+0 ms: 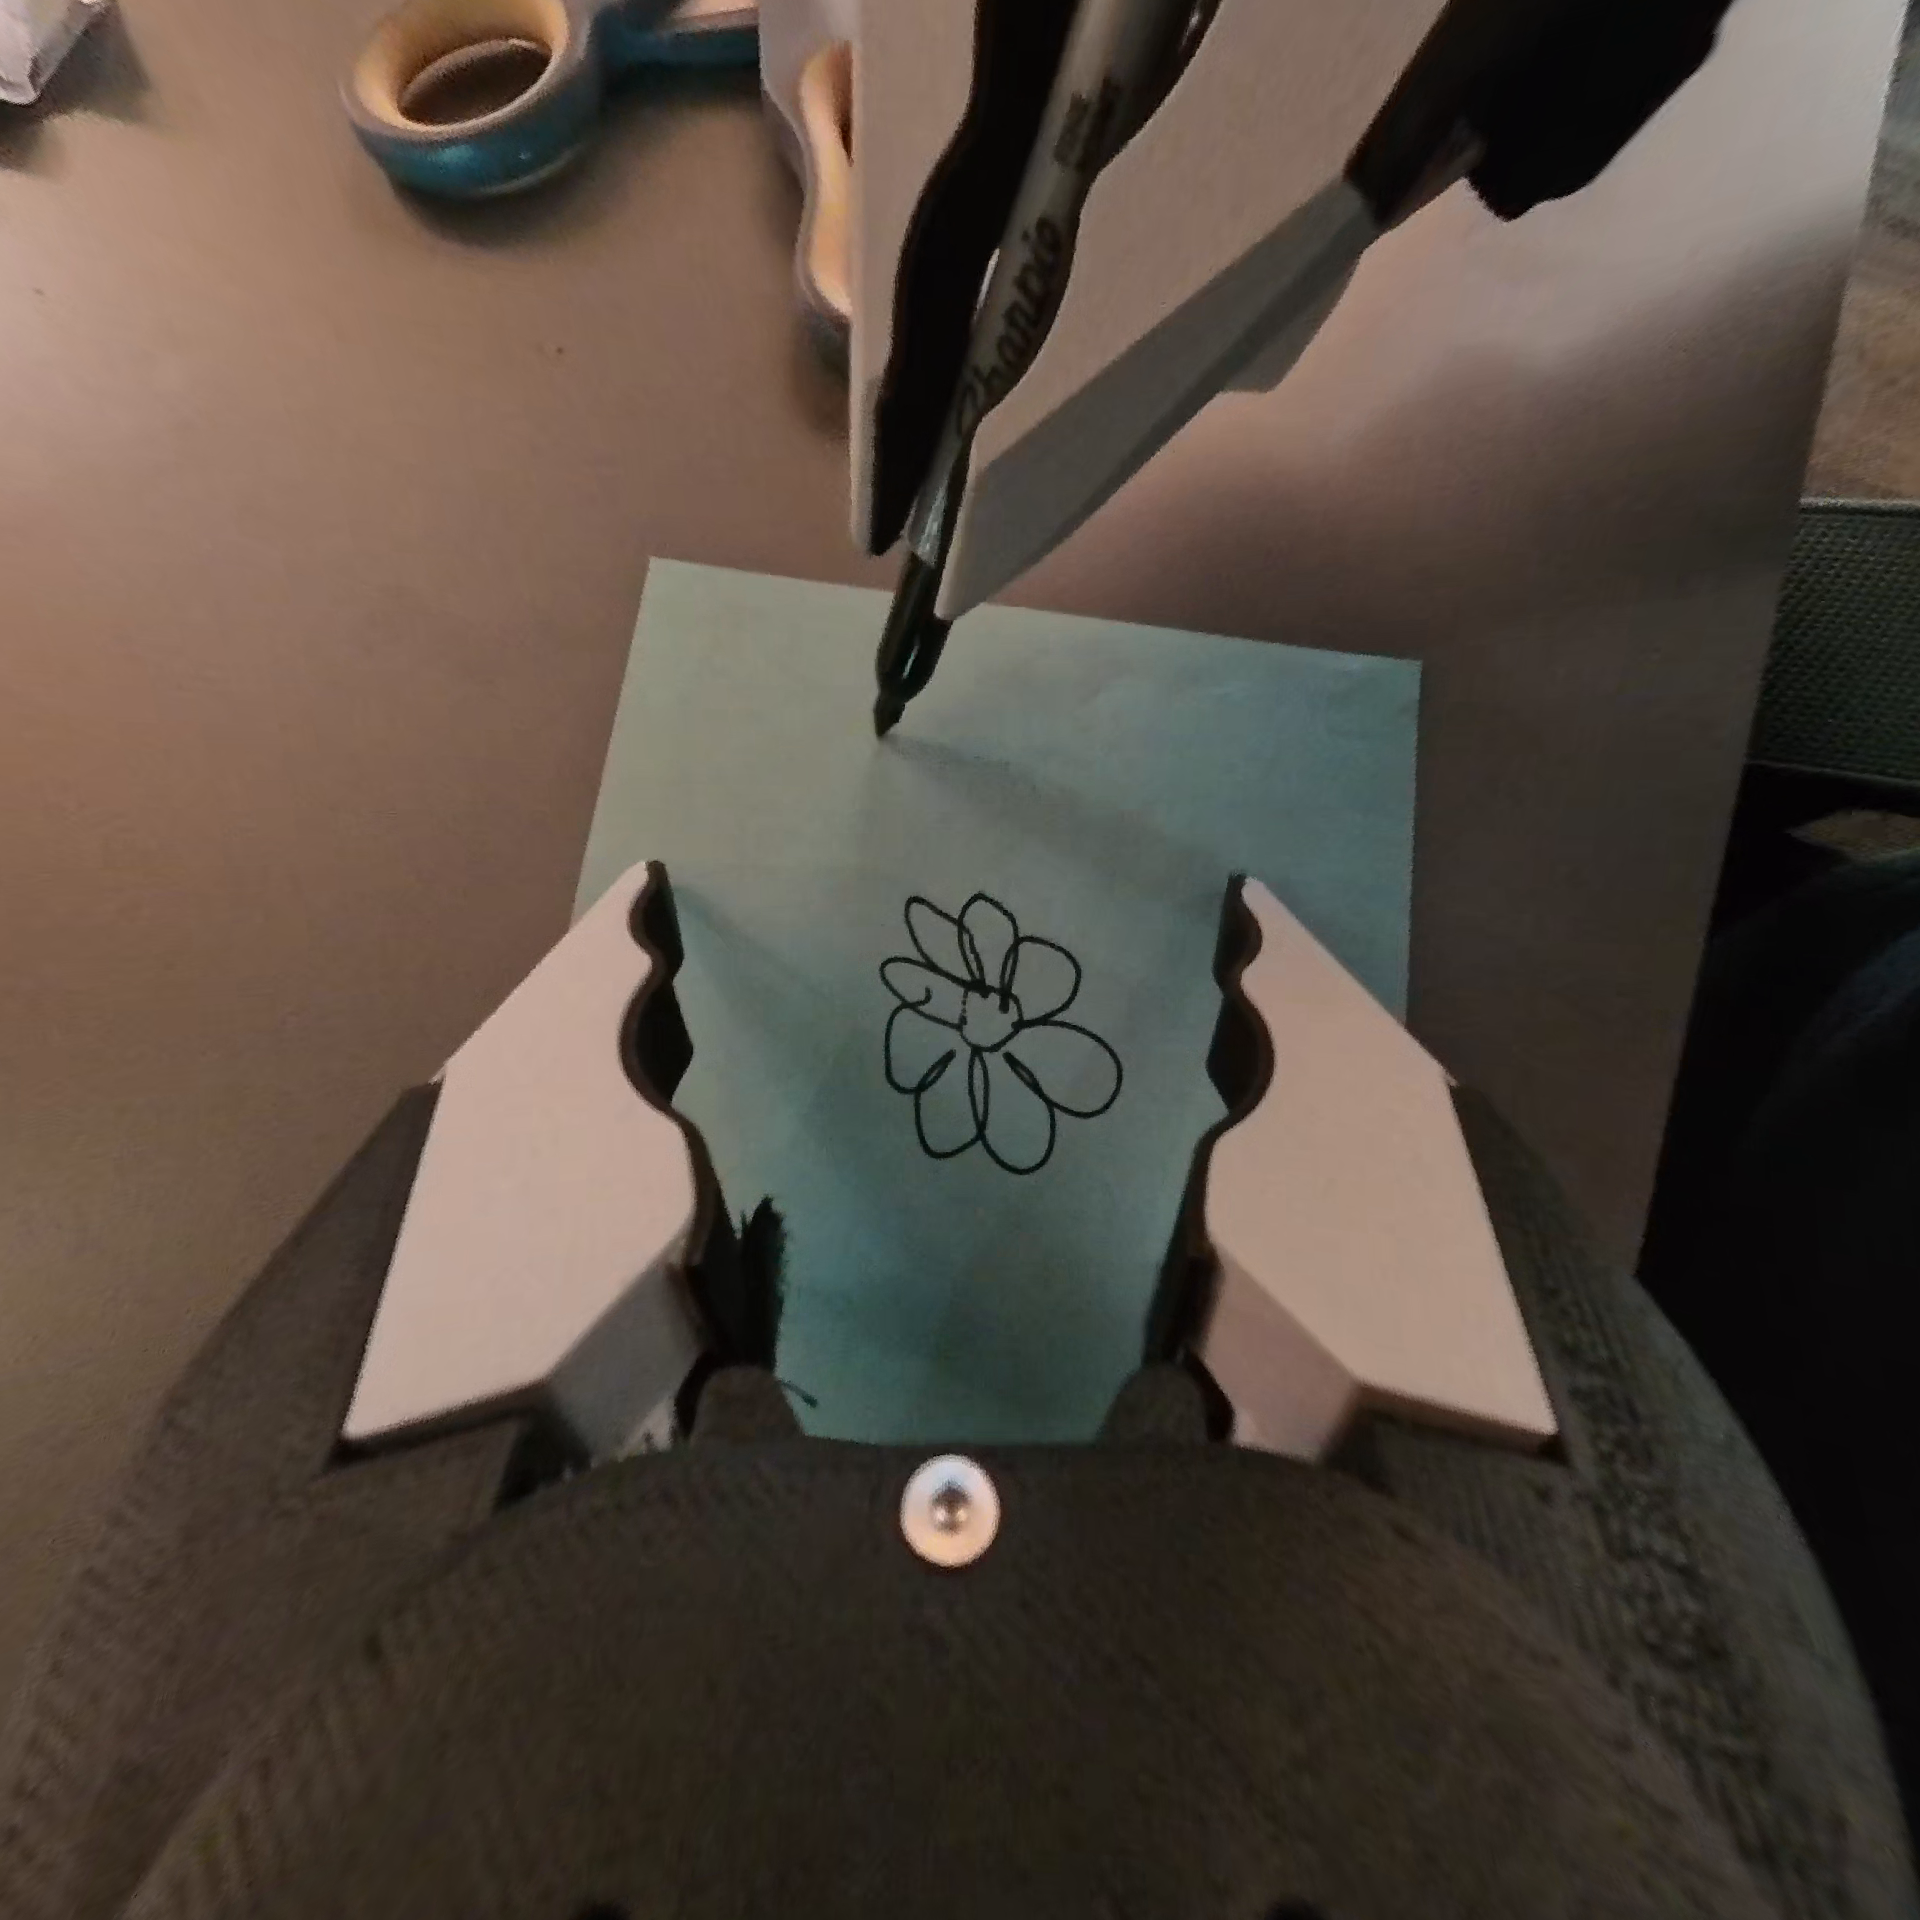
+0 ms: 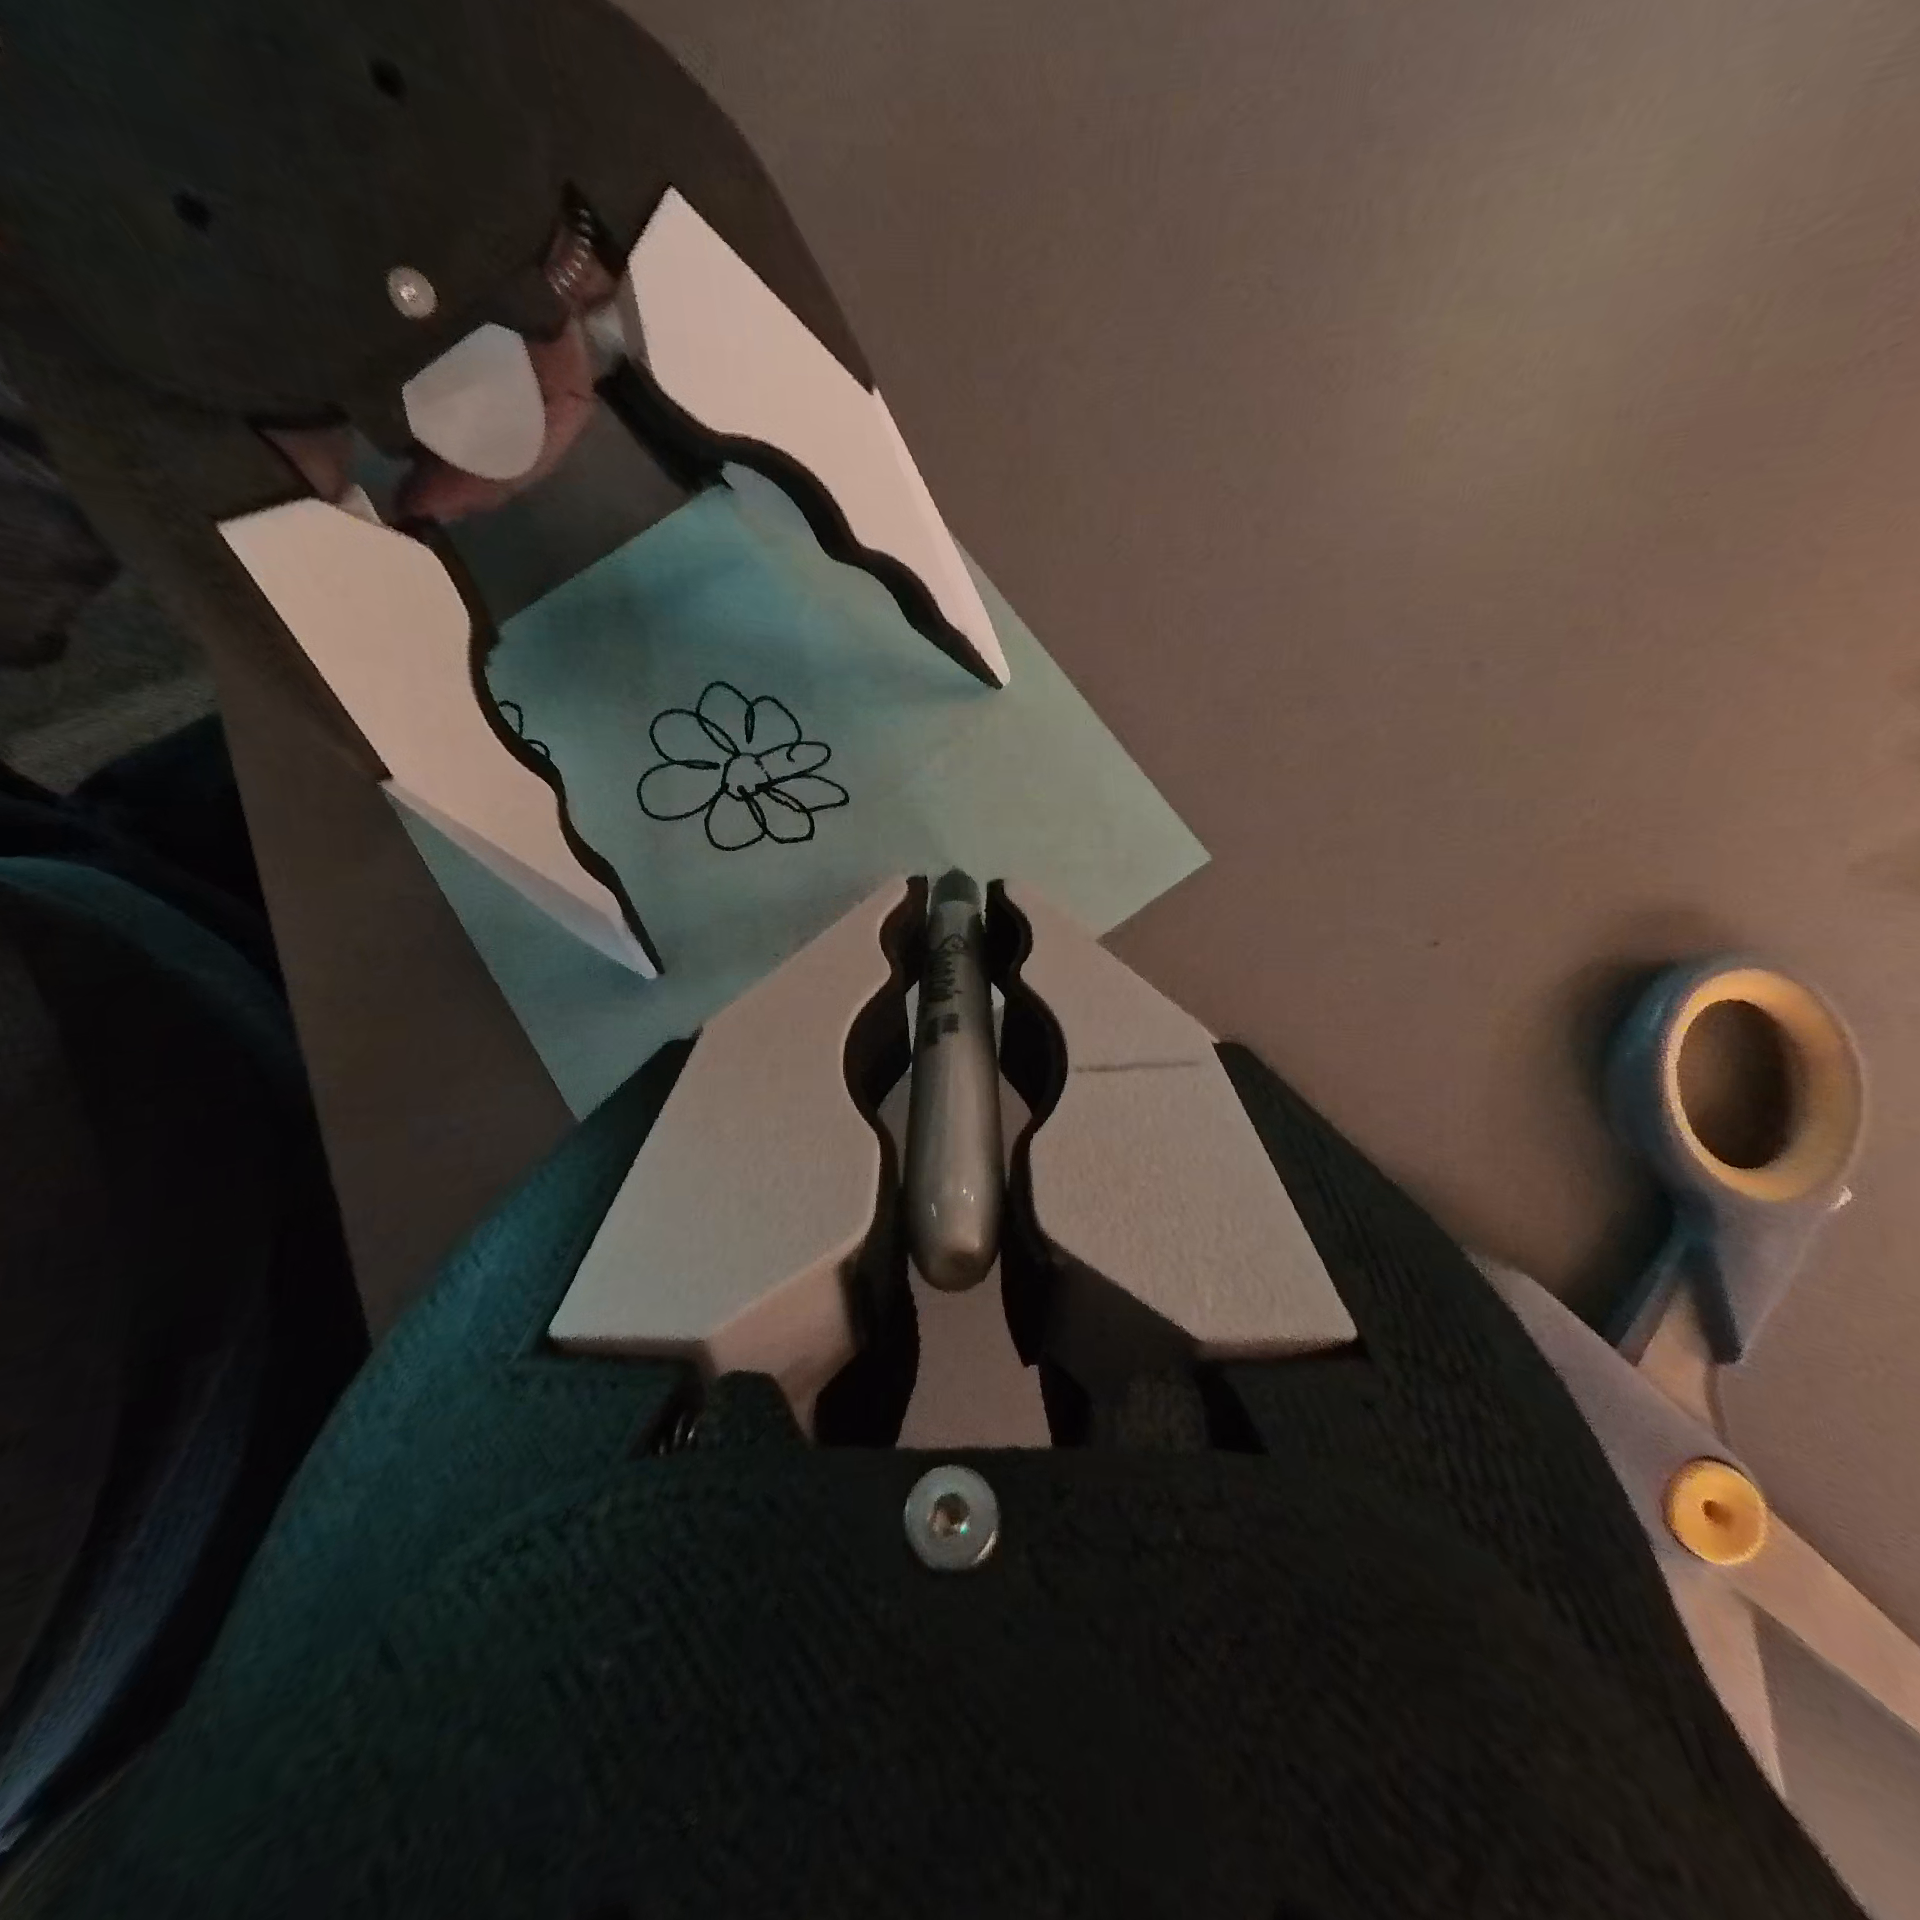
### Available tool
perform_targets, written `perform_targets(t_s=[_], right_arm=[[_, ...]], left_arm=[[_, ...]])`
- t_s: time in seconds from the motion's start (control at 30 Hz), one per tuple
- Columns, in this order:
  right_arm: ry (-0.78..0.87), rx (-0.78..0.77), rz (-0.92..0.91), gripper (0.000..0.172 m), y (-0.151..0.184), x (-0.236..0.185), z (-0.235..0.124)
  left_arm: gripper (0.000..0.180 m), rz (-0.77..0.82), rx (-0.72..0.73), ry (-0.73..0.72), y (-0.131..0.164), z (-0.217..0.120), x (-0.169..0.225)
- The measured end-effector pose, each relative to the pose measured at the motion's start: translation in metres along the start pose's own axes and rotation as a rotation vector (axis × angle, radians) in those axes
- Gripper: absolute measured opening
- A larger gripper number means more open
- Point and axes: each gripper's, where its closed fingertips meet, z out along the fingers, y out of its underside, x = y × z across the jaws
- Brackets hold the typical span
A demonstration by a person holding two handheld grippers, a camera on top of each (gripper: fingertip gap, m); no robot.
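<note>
Grey-barrelled black marker [image 2: 951, 1101] clamped between the wavy dark pads of the right tongs [image 2: 954, 883], both pads pressed to the barrel, blunt rear end toward the camera, uncapped tip poking out past the fingertips. Seen from the left wrist view: same marker [image 1: 1013, 312] slanting down, dark fine tip on or just above the pale blue-green paper sheet [image 1: 1195, 748], thin shadow trailing off beside the point. Lettering on the barrel, not read. Nearer the left tongs [image 1: 945, 883], a black line-drawn flower [image 1: 997, 1039] with looping petals around a small centre, lying between the two widely spread white fingers [image 1: 582, 1039], nothing gripped, fingertips over the sheet. Part of a second drawing [image 2: 520, 732] peeking out beside one left finger in the right wrist view. Beneath the sheet, a plain brownish table [image 1: 312, 623]. Beside the right tongs, blue-handled scissors [image 2: 1745, 1101] with yellow-lined loops, flat on the table, well apart from the sheet.
</note>
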Motion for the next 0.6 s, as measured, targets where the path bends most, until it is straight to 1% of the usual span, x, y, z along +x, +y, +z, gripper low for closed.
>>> perform_targets(t_s=[0.23, 0.4, 0.6], right_arm=[[0.005, -0.008, -0.013, 0.008, -0.006, 0.005, 0.005], [-0.021, -0.011, -0.036, 0.008, -0.012, -0.001, 0.012], [-0.030, -0.032, -0.048, 0.009, -0.005, -0.011, 0.006]], left_arm=[[0.101, 0.002, 0.019, 0.003, 0.000, 0.000, 0.000], [0.101, 0.001, 0.030, 0.005, 0.000, 0.000, 0.000], [0.101, 0.000, 0.035, 0.006, 0.000, 0.000, 0.000]])
